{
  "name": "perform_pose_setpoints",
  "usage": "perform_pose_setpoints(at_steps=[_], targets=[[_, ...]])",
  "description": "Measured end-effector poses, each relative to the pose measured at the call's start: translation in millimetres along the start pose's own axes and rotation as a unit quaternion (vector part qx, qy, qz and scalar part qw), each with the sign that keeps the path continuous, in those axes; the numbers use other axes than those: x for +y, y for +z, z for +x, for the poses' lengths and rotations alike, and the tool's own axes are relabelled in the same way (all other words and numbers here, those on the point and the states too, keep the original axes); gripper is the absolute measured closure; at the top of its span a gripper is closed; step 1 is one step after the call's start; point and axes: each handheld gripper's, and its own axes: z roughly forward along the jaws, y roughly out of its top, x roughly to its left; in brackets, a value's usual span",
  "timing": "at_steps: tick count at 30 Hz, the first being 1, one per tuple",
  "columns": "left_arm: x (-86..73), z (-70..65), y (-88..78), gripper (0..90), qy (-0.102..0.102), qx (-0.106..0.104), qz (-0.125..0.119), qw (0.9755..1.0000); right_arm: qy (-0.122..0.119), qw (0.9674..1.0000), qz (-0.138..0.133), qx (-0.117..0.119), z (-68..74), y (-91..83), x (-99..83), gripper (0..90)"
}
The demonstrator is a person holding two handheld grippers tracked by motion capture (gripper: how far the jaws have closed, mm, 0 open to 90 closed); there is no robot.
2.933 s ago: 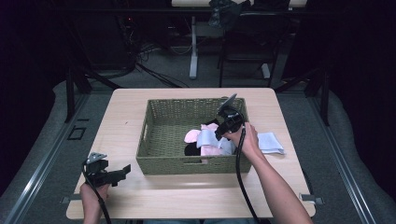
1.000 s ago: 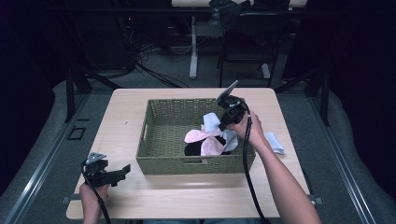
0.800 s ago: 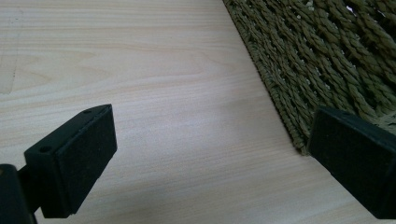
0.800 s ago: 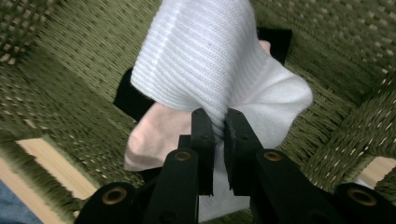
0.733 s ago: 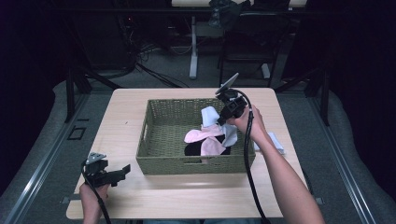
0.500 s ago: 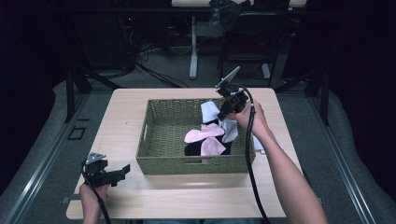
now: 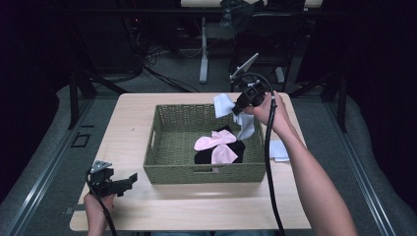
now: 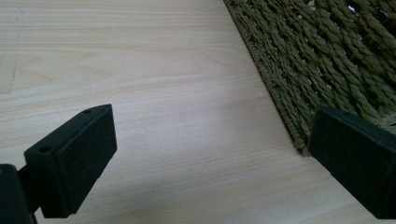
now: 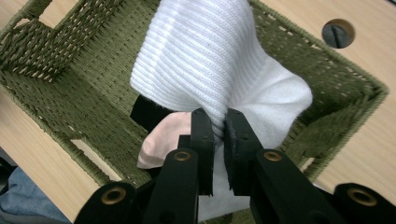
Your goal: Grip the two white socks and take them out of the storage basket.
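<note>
Wicker basket (image 7: 204,173) w/ pink (image 7: 216,145), black socks (image 7: 236,149)

Room was dark, light fell mostly on the wood counter (image 7: 147,113). Grey floor (image 7: 44,147) around it, metal rails (image 7: 34,182) along both sides. Behind: white stand (image 7: 203,54), black frame legs (image 7: 74,88), loose cables (image 7: 162,73) on the floor.
</note>
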Motion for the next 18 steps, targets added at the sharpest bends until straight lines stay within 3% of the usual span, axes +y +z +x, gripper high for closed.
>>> perform_pose_setpoints(at_steps=[10,18], targets=[[0.0,-0.1,0.0,1.4,0.001,0.0,0.0,1.0,0.002,0.9998,-0.01,-0.018,-9.1,-26.9,-5.9,83.4],[0.0,0.2,-0.1,1.4,-0.001,0.0,-0.001,1.0,0.024,0.9989,-0.02,-0.035,-31.3,-45.4,-24.7,83.3]])
